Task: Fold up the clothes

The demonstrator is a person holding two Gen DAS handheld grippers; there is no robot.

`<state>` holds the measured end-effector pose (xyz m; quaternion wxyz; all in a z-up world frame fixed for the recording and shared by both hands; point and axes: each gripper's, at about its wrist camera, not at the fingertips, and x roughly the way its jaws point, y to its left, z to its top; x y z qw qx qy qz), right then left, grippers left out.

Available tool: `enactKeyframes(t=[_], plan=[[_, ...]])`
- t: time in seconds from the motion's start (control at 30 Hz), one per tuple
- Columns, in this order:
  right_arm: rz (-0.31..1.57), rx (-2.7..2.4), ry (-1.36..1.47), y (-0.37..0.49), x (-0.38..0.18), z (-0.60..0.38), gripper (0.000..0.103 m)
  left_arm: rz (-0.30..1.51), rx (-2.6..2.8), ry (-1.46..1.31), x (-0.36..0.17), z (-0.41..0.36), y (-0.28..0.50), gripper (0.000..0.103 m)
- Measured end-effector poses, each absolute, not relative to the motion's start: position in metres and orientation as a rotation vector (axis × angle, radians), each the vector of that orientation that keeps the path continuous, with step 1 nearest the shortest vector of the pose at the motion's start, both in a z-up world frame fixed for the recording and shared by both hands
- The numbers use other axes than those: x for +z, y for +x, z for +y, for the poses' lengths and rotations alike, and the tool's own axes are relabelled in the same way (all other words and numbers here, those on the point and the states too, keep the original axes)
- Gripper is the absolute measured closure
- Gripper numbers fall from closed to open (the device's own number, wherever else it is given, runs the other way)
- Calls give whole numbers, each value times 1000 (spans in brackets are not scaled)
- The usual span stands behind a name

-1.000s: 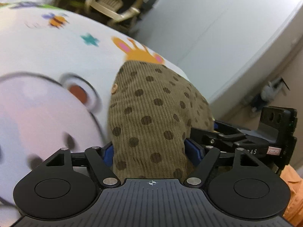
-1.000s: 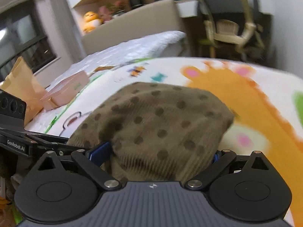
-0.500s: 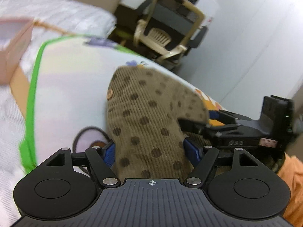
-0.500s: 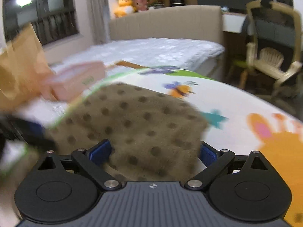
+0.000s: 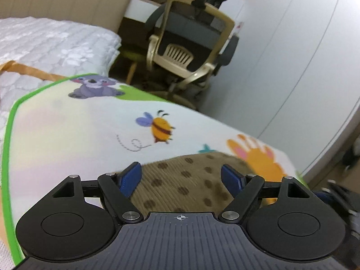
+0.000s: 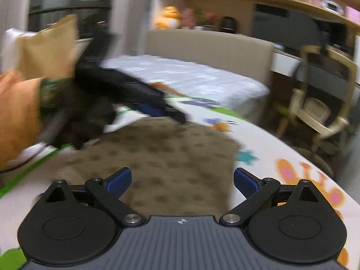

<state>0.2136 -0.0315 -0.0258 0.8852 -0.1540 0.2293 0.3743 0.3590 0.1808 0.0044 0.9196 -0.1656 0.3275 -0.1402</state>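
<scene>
A brown corduroy garment with dark dots lies flat on the cartoon-print play mat. My left gripper is open just above its near edge, blue pads apart. In the right wrist view the same garment spreads out ahead, and my right gripper is open over it. The left gripper and the orange-sleeved arm that holds it show blurred at the garment's far left edge.
The mat lies on a bed with a white quilted cover and a beige headboard. A beige desk chair stands beyond the mat's edge. A brown paper bag stands at the left.
Both grippers held the garment lifted; now both have opened and the garment lies flat on the mat. The left gripper has drawn back.
</scene>
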Motion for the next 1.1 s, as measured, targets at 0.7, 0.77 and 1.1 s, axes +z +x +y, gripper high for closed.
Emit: enactKeyframes(t=[0.7, 0.77, 1.1], plan=[[432, 634, -588, 195, -75, -17, 0, 677, -212, 81, -14, 91, 193, 9], [412, 607, -571, 201, -72, -13, 0, 664, -154, 80, -14, 93, 197, 9], [485, 639, -359, 201, -70, -43, 0, 633, -85, -67, -11, 93, 171, 9]])
